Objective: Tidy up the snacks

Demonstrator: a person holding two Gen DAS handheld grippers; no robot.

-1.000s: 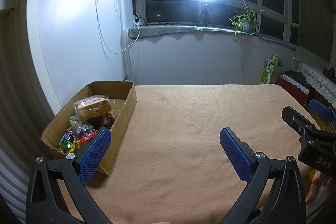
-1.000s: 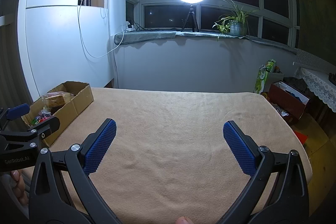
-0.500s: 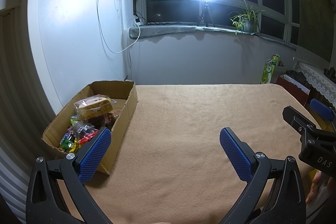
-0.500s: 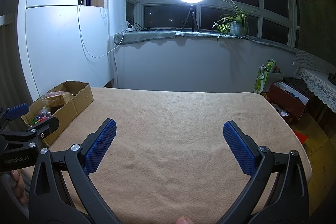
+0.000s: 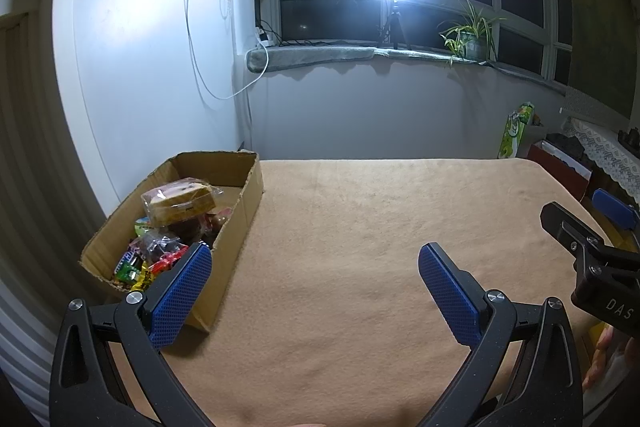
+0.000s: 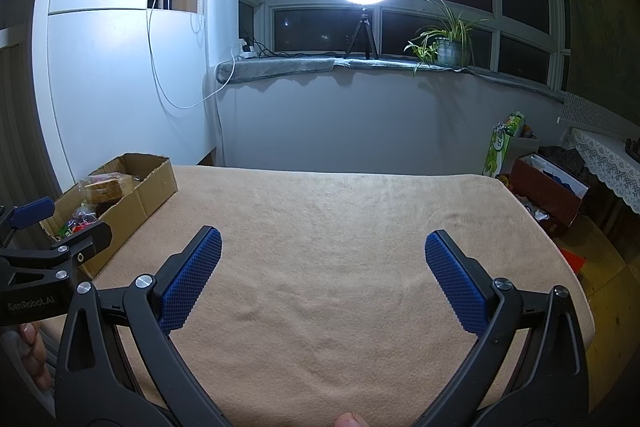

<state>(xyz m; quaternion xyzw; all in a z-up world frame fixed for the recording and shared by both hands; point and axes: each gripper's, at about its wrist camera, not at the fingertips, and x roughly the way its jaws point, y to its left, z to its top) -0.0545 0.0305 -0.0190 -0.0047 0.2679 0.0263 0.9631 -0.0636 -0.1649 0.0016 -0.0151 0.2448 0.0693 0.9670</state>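
Almost nothing differs across the last second. In the left wrist view the cardboard box (image 5: 240, 215) sits a touch further right and lower in the picture than it did a second ago, which points to a very slight drift of the left gripper (image 5: 316, 281) toward the left. The right wrist view matches its earlier pictures, and the right gripper (image 6: 324, 267) shows no shift.
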